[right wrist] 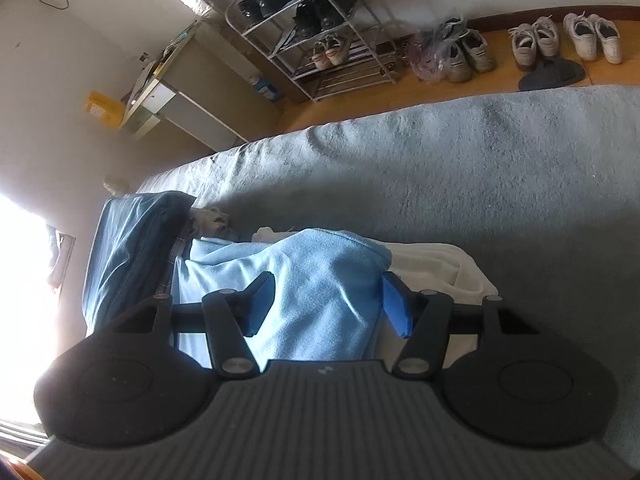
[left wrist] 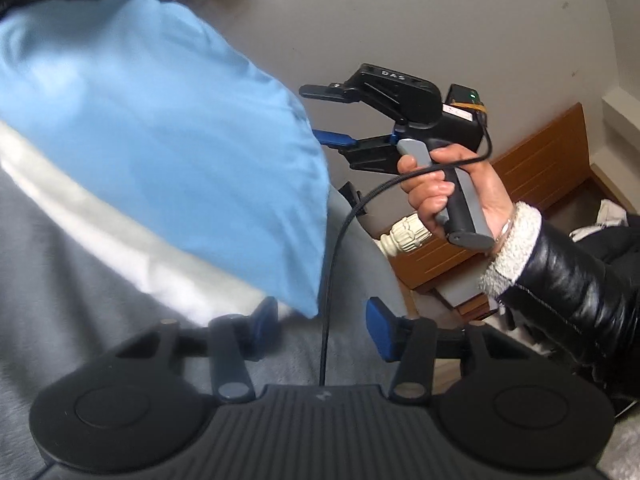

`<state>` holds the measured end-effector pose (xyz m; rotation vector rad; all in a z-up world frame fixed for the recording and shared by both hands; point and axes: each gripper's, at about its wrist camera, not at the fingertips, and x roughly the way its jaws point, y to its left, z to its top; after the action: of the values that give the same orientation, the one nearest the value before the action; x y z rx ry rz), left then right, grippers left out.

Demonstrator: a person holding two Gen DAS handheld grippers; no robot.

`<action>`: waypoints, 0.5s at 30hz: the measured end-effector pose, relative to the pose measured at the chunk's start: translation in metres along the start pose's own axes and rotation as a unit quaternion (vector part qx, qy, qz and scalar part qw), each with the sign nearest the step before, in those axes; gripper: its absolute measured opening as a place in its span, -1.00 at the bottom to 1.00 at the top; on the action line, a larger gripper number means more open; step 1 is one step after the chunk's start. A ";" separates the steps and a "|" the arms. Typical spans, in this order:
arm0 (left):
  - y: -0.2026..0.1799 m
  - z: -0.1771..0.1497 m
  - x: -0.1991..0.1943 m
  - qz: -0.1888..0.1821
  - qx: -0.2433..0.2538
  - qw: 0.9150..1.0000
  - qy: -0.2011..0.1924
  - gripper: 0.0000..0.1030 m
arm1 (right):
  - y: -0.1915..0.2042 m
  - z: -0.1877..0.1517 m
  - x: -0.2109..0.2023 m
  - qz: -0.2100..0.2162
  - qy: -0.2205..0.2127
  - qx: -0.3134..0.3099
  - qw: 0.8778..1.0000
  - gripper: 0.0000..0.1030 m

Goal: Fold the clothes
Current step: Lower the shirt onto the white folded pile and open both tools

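A light blue garment (left wrist: 160,140) lies bunched over a white cloth (left wrist: 132,248) on the grey bedspread (left wrist: 80,320). In the left wrist view my left gripper (left wrist: 322,320) stands open, and the garment's lower corner hangs just by its left pad (left wrist: 266,314) without being pinched. A hand (left wrist: 448,192) holds my right gripper (left wrist: 326,114) open at the garment's right edge. The right wrist view has the right gripper (right wrist: 328,306) open over the blue garment (right wrist: 320,280), the cloth behind its pads rather than clamped. The white cloth (right wrist: 436,264) shows to the right.
A dark blue denim bundle (right wrist: 132,248) lies beyond the garment. Wide grey bedspread (right wrist: 480,180) stretches to the right. On the floor past the bed stand a shoe rack (right wrist: 316,32), several shoes (right wrist: 536,40) and a desk (right wrist: 180,92). Wooden furniture (left wrist: 532,176) stands by the wall.
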<state>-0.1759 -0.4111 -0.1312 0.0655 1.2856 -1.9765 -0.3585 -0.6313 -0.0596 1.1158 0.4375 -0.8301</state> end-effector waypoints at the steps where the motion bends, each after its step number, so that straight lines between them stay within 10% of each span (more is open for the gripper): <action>1: 0.002 0.002 0.002 -0.004 -0.008 1.000 0.001 -0.09 | -0.001 0.001 0.000 0.003 0.001 0.000 1.000 0.09; 15: 0.012 -0.007 0.010 0.005 -0.083 0.997 0.006 -0.47 | -0.009 0.010 0.015 0.014 0.007 0.002 1.000 -0.12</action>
<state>-0.1775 -0.4133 -0.1481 0.0023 1.4490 -1.8562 -0.3569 -0.6474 -0.0714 1.1309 0.4311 -0.7984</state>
